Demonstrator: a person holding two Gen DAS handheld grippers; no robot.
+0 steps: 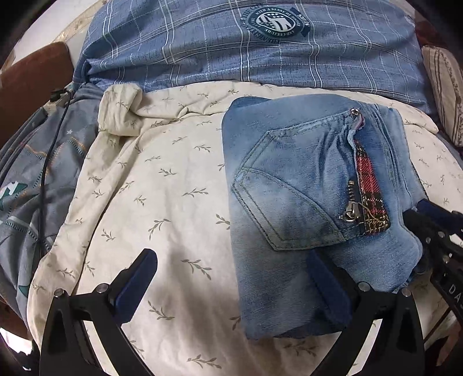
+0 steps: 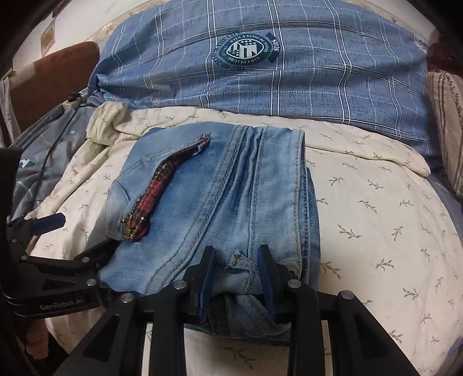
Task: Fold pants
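step: final tidy of folded pants (image 2: pixel 214 202) | how: I'd press the bundle flat before letting go | right tongs (image 2: pixel 237 277) clamped on the pants' near edge | left tongs (image 1: pixel 231 286) apart, one finger touching the pants' near-left corner | pants lie on the cream quilt (image 2: pixel 376 202), below the blue plaid pillow (image 2: pixel 289 72)

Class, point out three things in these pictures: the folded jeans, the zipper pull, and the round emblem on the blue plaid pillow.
folded jeans (image 2: pixel 231 202), right wrist view, on the stitched seam area.
zipper pull (image 1: pixel 350 213), left wrist view, on the metal tab.
round emblem (image 1: pixel 275 24), left wrist view, on its centre shield.
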